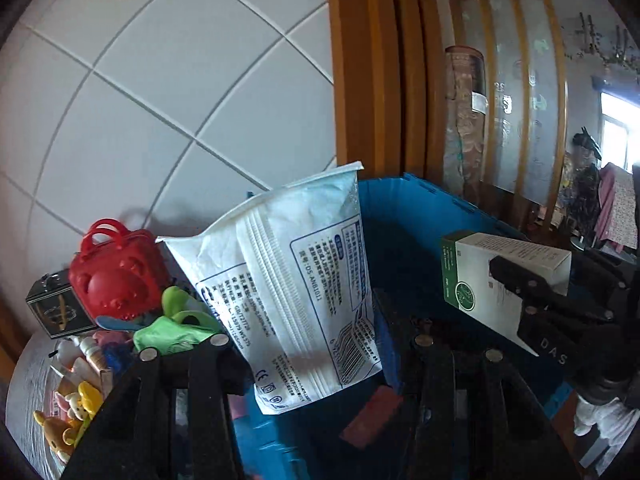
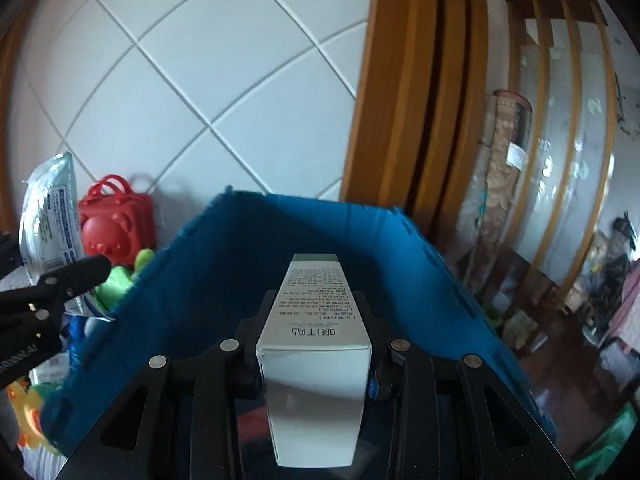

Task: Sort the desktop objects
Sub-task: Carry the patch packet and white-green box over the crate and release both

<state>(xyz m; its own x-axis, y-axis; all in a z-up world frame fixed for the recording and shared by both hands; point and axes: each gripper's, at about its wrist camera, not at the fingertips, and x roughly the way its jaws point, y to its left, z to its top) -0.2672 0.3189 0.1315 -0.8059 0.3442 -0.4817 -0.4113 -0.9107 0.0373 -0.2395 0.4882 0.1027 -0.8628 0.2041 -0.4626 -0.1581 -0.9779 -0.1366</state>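
Note:
My left gripper (image 1: 308, 344) is shut on a white pack of face masks (image 1: 304, 288) and holds it upright over the left rim of the blue bin (image 1: 416, 216). The pack also shows at the left of the right wrist view (image 2: 50, 216). My right gripper (image 2: 316, 332) is shut on a white and green carton (image 2: 316, 344), held lengthwise above the blue bin (image 2: 224, 280). In the left wrist view the carton (image 1: 476, 276) and right gripper (image 1: 516, 280) hang over the bin's right side. A red flat item (image 1: 372, 416) lies inside the bin.
A red bear-shaped case (image 1: 116, 276) stands against the tiled wall, also seen in the right wrist view (image 2: 116, 224). Green plush (image 1: 180, 320), a dark small box (image 1: 56, 312) and several small toys (image 1: 76, 400) crowd the table left of the bin. A wooden door frame (image 1: 372, 80) rises behind.

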